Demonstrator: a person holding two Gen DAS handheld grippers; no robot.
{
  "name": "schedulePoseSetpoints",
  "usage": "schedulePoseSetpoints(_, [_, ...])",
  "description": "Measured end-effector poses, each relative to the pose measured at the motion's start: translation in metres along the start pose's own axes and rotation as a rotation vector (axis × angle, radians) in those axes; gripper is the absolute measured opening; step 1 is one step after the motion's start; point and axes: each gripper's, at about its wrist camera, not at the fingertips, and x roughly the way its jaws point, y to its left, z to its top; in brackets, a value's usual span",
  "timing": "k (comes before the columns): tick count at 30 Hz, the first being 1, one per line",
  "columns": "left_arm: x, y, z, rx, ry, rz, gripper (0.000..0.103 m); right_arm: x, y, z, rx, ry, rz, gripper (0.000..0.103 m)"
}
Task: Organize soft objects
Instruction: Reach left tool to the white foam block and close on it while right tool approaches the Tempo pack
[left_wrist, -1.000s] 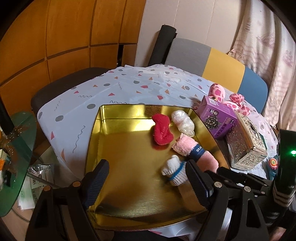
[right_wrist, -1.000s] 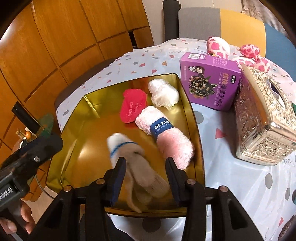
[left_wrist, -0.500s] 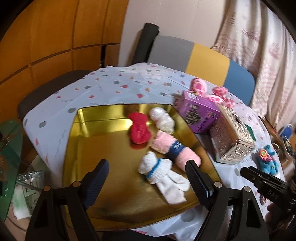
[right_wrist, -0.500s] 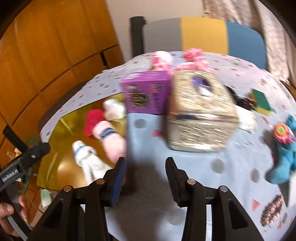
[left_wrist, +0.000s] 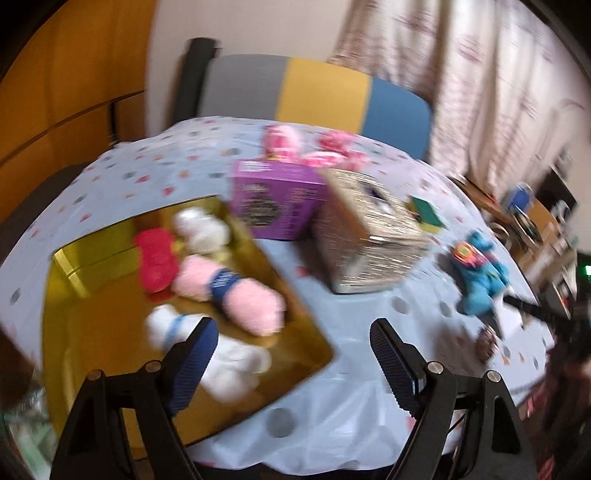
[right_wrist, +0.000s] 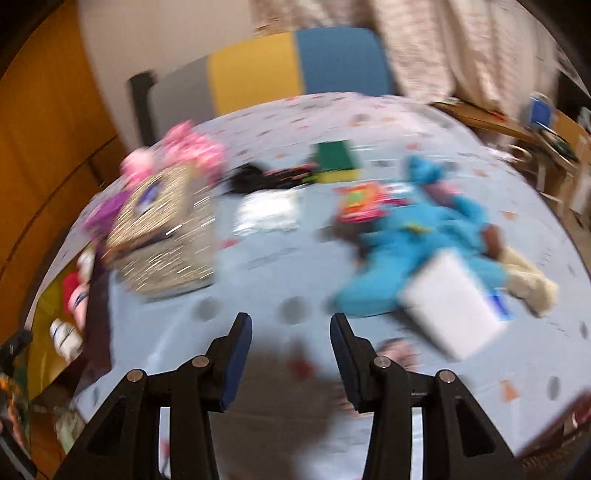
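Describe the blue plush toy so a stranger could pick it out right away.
Start at the glittery silver tissue box in the middle of the spotted tablecloth. Look across the cloth to its right: the blue plush toy lies flat there, with a white box overlapping its lower part. It is the only bright turquoise thing, with an orange-and-pink patch.
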Motion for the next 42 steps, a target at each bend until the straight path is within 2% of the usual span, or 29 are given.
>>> schedulePoseSetpoints(5, [0.017, -0.051, 0.008, 0.108, 0.042, -0.087, 0.085, -0.026, -0.084, 0.022, 0.147, -0.078, -0.138, 0.044])
schedulePoseSetpoints(10, [0.038, -0.093, 0.01, 0.197, 0.092, -0.129, 0.085, -0.032, -0.165, 0.025, 0.33, -0.142, -0.263, 0.044])
schedulePoseSetpoints(12, [0.046, -0.11, 0.011, 0.23, 0.111, -0.153, 0.085, -0.032, -0.188, 0.018, 0.423, -0.151, -0.276, 0.044])
schedulePoseSetpoints(16, [0.069, -0.134, 0.017, 0.246, 0.166, -0.213, 0.082, -0.036, -0.219, 0.008, 0.595, -0.161, -0.22, 0.044])
schedulePoseSetpoints(20, [0.091, -0.162, 0.023, 0.257, 0.212, -0.269, 0.077, -0.038, -0.23, 0.002, 0.664, -0.163, -0.173, 0.044])
schedulePoseSetpoints(26, [0.121, -0.203, 0.03, 0.281, 0.266, -0.322, 0.076, -0.036, -0.232, -0.001, 0.694, -0.158, -0.144, 0.044])
schedulePoseSetpoints(30, [0.142, -0.22, 0.034, 0.254, 0.306, -0.326, 0.076, -0.03, -0.234, -0.003, 0.719, -0.125, -0.103, 0.044])
schedulePoseSetpoints(38, [0.176, -0.239, 0.037, 0.236, 0.361, -0.322, 0.076, -0.029, -0.233, -0.003, 0.716, -0.125, -0.054, 0.044])
schedulePoseSetpoints(42, [0.185, -0.235, 0.036, 0.21, 0.383, -0.318, 0.076, -0.02, -0.221, 0.003, 0.656, -0.09, 0.023, 0.044])
